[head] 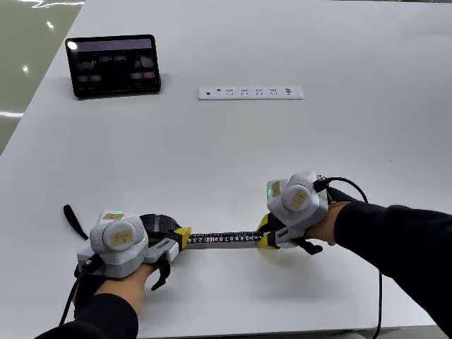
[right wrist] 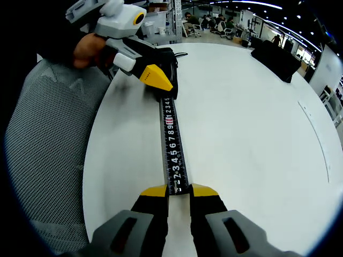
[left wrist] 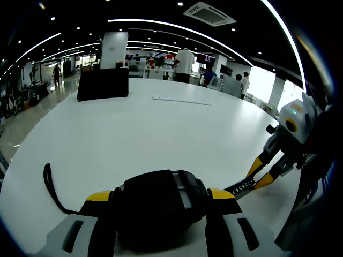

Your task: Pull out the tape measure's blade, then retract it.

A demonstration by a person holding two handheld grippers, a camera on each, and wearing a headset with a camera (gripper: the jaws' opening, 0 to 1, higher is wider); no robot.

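The jaws of the left gripper (left wrist: 161, 196) are clamped on the black tape measure (left wrist: 158, 214), which lies on the counter (head: 233, 155) near its front edge. The jaws of the right gripper (right wrist: 177, 190) pinch the end of the partly drawn blade (right wrist: 170, 139). Best, I think: move straight along the blade and hold the case firm.

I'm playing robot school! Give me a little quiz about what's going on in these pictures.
1. True or false: the blade is wound fully inside the tape measure case.
2. Fill in: the tool pinching the blade's tip is the ____ tool.
3. What does the left tool hold? A) a hammer B) the tape measure case C) a cup

Key: 1 false, a stretch of it lies out on the table; 2 right tool; 3 B.
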